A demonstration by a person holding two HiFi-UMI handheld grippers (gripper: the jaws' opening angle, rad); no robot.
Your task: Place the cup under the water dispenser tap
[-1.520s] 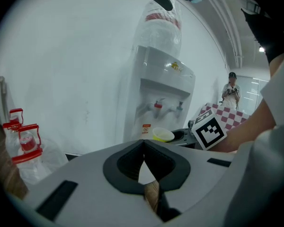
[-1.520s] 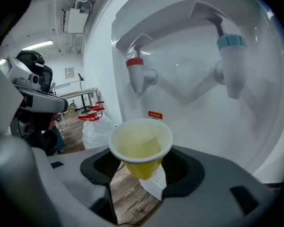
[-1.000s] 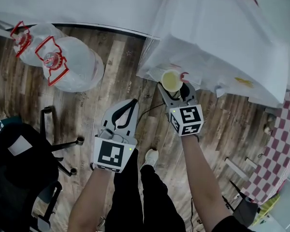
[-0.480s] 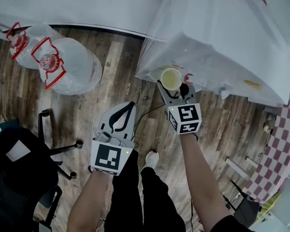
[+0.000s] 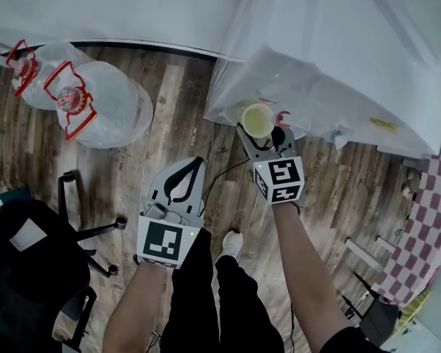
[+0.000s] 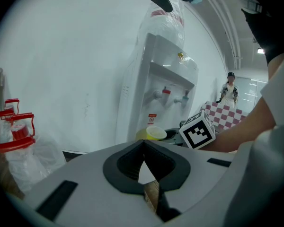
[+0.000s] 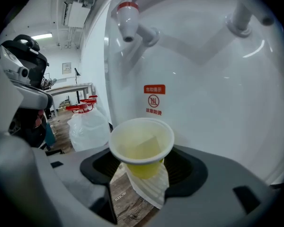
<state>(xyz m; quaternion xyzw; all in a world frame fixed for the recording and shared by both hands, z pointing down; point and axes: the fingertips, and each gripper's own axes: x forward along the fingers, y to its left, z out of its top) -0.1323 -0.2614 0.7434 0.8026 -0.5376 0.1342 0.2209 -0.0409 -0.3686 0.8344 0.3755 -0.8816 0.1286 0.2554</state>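
Note:
A pale yellow plastic cup (image 5: 259, 120) stands upright between the jaws of my right gripper (image 5: 260, 132), which is shut on it. In the right gripper view the cup (image 7: 142, 145) is empty and sits below and a little right of the red tap (image 7: 128, 15); a second tap (image 7: 241, 15) is at the upper right. The white water dispenser (image 5: 338, 57) fills the wall behind the cup. My left gripper (image 5: 197, 162) hangs lower left over the wood floor, shut, with nothing in it. From the left gripper view the cup (image 6: 151, 134) shows before the dispenser (image 6: 165, 89).
Two large water bottles (image 5: 95, 101) with red handles lie on the floor at left. A black office chair (image 5: 29, 256) is at lower left. A checked cloth (image 5: 426, 219) is at the right edge. A person (image 6: 230, 91) stands far off.

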